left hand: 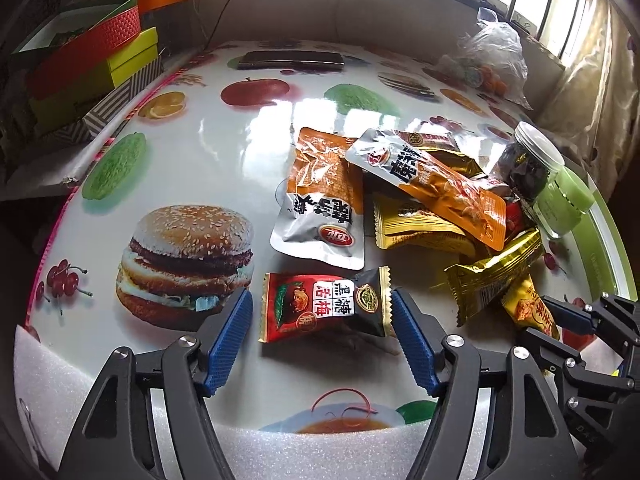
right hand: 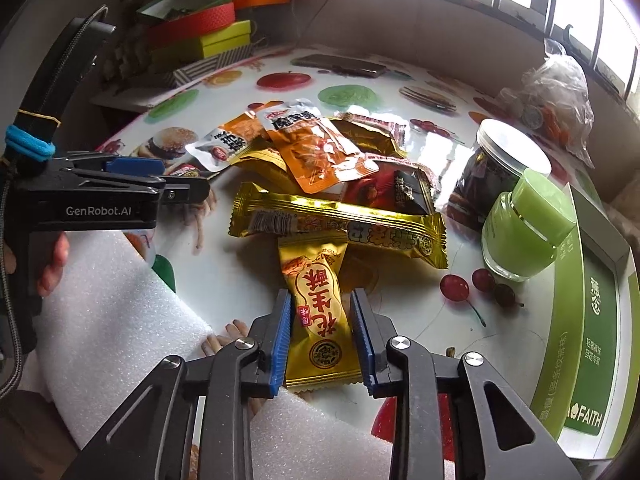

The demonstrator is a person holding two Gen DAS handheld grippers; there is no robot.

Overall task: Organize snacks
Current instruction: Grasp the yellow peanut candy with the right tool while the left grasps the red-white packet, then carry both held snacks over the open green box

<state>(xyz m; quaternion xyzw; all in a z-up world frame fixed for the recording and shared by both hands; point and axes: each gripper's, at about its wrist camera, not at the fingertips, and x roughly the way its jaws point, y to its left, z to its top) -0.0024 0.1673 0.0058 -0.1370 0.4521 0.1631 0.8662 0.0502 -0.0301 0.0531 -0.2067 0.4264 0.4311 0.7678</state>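
Note:
A pile of snack packets lies on the fruit-print table. My left gripper is open, its blue pads on either side of a red and black plum candy packet, not closed on it. My right gripper is open around a yellow peanut crisp packet; the pads stand close to its sides. The same yellow packet shows in the left wrist view by the right gripper's tip. A long gold bar and orange and silver pouches lie behind.
A dark-filled clear jar and a green jar stand at right beside a green and white box. White foam sheet covers the near edge. Stacked boxes, a phone and a plastic bag lie at the back.

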